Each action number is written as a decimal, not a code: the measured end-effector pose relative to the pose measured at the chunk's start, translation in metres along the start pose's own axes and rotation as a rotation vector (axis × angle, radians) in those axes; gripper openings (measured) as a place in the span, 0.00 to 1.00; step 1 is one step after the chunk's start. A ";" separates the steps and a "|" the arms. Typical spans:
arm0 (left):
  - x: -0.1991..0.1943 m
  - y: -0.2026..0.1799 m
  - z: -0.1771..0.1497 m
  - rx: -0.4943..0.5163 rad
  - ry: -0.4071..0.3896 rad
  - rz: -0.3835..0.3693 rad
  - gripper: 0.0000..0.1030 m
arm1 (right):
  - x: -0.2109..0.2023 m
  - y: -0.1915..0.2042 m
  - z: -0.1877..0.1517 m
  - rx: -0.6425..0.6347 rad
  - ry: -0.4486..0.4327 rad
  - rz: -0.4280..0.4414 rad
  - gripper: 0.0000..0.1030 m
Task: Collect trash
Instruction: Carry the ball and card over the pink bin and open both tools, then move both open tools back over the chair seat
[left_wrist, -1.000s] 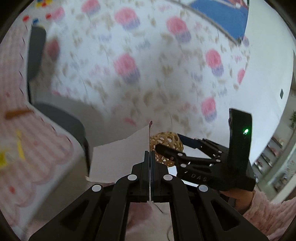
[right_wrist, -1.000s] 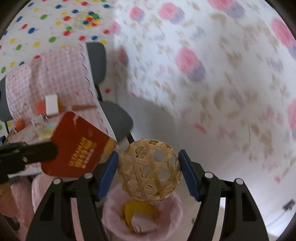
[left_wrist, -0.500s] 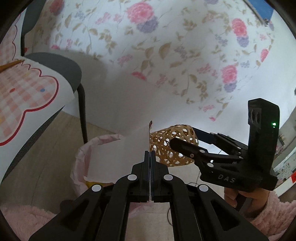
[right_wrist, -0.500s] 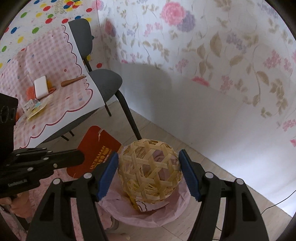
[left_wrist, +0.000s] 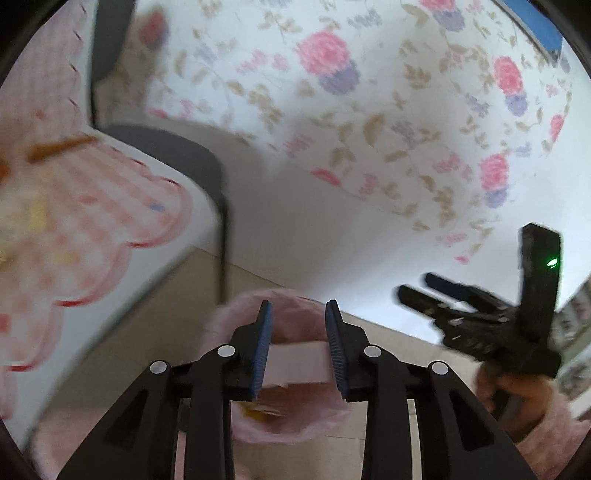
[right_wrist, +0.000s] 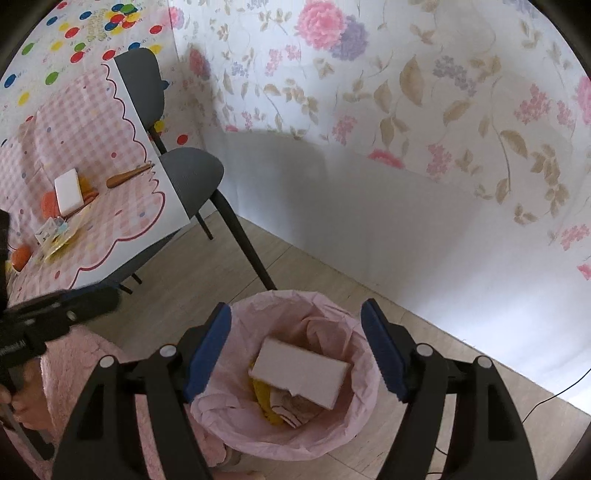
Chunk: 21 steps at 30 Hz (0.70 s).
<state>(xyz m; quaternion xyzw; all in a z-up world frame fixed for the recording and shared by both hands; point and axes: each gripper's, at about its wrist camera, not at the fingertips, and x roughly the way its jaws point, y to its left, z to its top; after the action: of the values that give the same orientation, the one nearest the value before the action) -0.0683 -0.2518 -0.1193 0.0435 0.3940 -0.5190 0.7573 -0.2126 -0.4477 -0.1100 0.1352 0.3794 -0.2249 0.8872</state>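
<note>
A bin lined with a pink bag (right_wrist: 354, 417) stands on the floor under both grippers; it also shows in the left wrist view (left_wrist: 291, 317). Inside lies a white flat packet (right_wrist: 301, 373) on top of yellow and tan trash (right_wrist: 269, 406); the packet shows in the left wrist view (left_wrist: 295, 360). My right gripper (right_wrist: 295, 350) is open and empty above the bin. My left gripper (left_wrist: 297, 347) is open and empty above the bin too. The left gripper shows at the left of the right wrist view (right_wrist: 92, 302). The woven ball is not in view.
A table with a pink checked cloth (right_wrist: 110, 206) stands to the left, carrying a white block (right_wrist: 68, 190), an orange ball (right_wrist: 20, 254) and a brown stick (right_wrist: 127, 176). A dark grey chair (right_wrist: 192, 173) stands by it. The flowered wall (right_wrist: 406, 110) is behind the bin.
Both grippers have opened. The red-and-white packet left my left gripper and lies in the bin. The woven ball left my right gripper and is out of sight.
</note>
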 end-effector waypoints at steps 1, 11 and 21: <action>-0.010 0.004 0.000 0.007 -0.014 0.039 0.30 | -0.001 0.002 0.002 -0.004 -0.005 0.002 0.70; -0.087 0.058 -0.022 -0.064 -0.104 0.316 0.30 | 0.005 0.068 0.022 -0.118 -0.027 0.129 0.52; -0.153 0.118 -0.038 -0.207 -0.150 0.538 0.34 | 0.016 0.173 0.068 -0.292 -0.068 0.300 0.48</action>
<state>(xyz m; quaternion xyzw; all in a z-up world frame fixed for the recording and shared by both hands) -0.0158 -0.0650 -0.0881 0.0304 0.3624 -0.2586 0.8949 -0.0745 -0.3316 -0.0634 0.0527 0.3534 -0.0373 0.9333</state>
